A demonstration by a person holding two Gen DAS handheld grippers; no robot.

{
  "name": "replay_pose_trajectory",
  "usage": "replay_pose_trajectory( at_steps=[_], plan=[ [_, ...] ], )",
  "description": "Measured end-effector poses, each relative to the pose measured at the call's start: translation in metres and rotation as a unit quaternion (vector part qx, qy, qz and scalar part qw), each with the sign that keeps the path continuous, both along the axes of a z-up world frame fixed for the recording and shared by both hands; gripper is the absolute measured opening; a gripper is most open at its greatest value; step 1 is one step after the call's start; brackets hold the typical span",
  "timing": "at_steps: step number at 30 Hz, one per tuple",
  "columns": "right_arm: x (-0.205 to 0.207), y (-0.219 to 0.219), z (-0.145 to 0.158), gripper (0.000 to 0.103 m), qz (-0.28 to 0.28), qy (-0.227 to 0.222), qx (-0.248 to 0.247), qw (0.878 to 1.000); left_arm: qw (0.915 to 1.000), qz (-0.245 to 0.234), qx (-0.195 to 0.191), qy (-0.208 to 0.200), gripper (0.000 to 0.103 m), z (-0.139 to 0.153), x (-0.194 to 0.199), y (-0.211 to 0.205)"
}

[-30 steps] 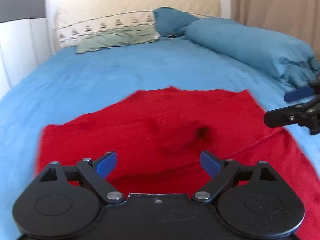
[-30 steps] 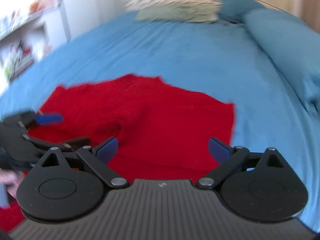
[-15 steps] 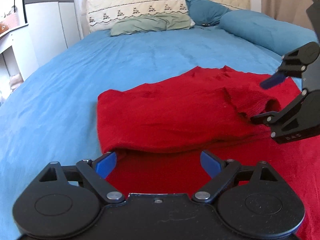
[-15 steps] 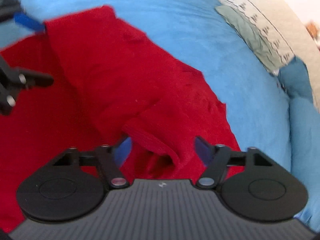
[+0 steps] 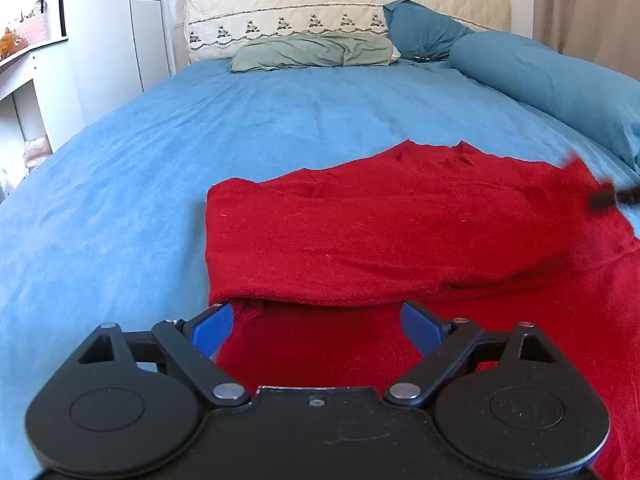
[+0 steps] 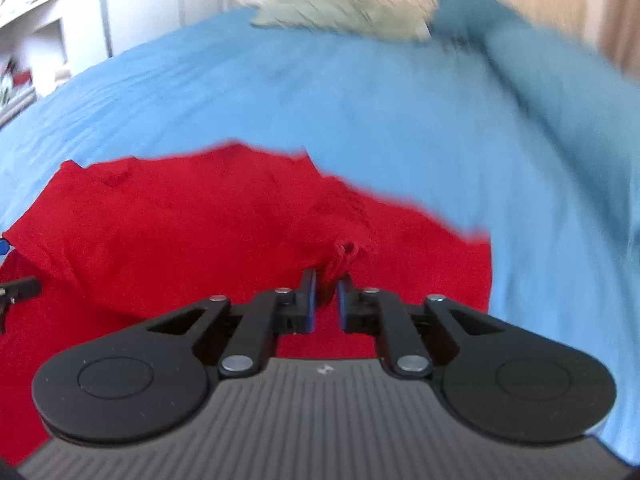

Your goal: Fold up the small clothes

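Observation:
A red knit garment (image 5: 400, 232) lies on the blue bedsheet (image 5: 240, 128), with a layer folded over toward me. My left gripper (image 5: 316, 316) is open, its blue pads (image 5: 210, 326) wide apart, straddling the near fold edge at the garment's left corner without gripping it. In the right wrist view my right gripper (image 6: 326, 294) has its jaws closing on a bunched pinch of the red garment (image 6: 180, 220), which fills the narrow gap between the pads. The right gripper shows as a blurred dark tip (image 5: 612, 198) at the garment's far right. The left gripper's finger (image 6: 18, 288) shows at the left edge.
A green pillow (image 5: 312, 50), a teal pillow (image 5: 424, 30) and a long teal bolster (image 5: 560, 84) lie at the head and right side of the bed. A cream headboard (image 5: 340, 0) carries plush toys. White furniture (image 5: 100, 48) stands on the left.
My right gripper's jaws went from wide open to nearly closed on a pinch of red fabric, and it moved out to the garment's right edge. My left gripper settled at the left fold corner.

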State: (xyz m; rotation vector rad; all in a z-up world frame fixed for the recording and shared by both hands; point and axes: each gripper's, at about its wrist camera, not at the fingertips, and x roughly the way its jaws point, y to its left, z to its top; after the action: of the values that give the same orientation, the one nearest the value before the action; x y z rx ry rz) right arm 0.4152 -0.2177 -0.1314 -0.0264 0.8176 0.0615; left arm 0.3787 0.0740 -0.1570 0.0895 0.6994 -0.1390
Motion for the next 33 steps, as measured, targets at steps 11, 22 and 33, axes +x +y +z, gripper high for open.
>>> replay_pose_trajectory(
  at_steps=[11,22,33],
  plan=[
    [-0.014,-0.026,-0.025,0.07,-0.064,-0.022,0.171,0.983,0.9997,0.024,0.008,0.003,0.094,-0.006,0.006,0.004],
    [-0.008,-0.042,0.034,0.02,-0.083,-0.097,0.1,0.987,0.9937,0.112,0.011,-0.006,0.093,-0.017,0.009,0.04],
    [-0.012,-0.071,-0.018,0.02,-0.147,-0.036,0.073,0.986,0.9884,0.152,-0.001,-0.003,0.094,-0.02,0.005,0.055]
  ],
)
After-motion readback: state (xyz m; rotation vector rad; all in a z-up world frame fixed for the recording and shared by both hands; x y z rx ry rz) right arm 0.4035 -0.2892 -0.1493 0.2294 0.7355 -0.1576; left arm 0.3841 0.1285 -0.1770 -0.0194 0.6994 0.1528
